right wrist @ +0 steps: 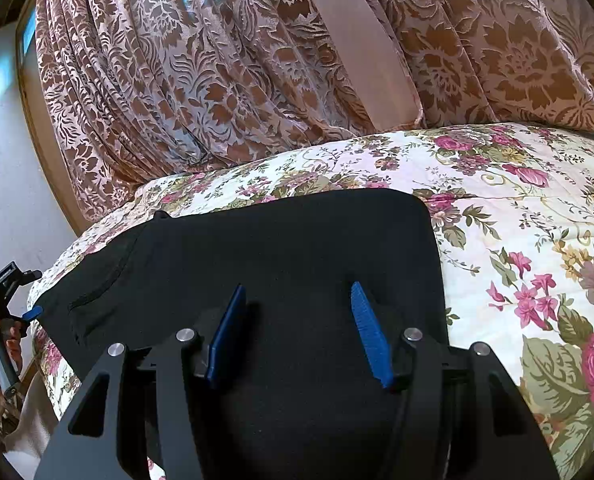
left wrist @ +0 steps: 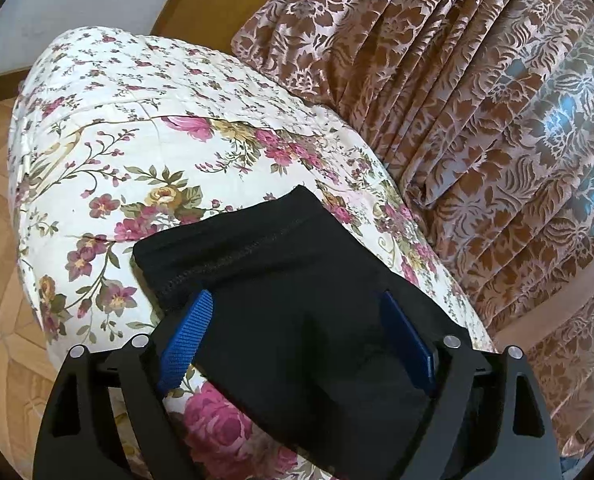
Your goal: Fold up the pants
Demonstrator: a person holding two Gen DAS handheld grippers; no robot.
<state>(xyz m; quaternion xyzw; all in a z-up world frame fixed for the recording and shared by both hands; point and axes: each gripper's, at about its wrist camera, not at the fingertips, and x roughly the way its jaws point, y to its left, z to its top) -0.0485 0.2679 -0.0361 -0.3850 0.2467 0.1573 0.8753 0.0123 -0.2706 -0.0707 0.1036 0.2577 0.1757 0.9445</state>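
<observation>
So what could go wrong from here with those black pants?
Both tools look open over the black pants, so the left tool or right tool might pinch the floral quilt too. The pants lie near the quilt's rounded edge and could slide off.

Both wrist views look down close — sharing the black pants (left wrist: 297, 272) (right wrist: 281, 248) and floral quilt (left wrist: 145, 128) (right wrist: 517, 200).

Both views bright, daylit. Light comes through the curtain (left wrist: 477, 92): blue-white glare patches at 3 o'clock in the left view, at 12 and 10 in the right. Pants (right wrist: 289, 248) crushed to flat black, little fold detail. Quilt (left wrist: 145, 128) well exposed, sharp. Strong fisheye bending, black vignette in all corners. No motion blur.
</observation>
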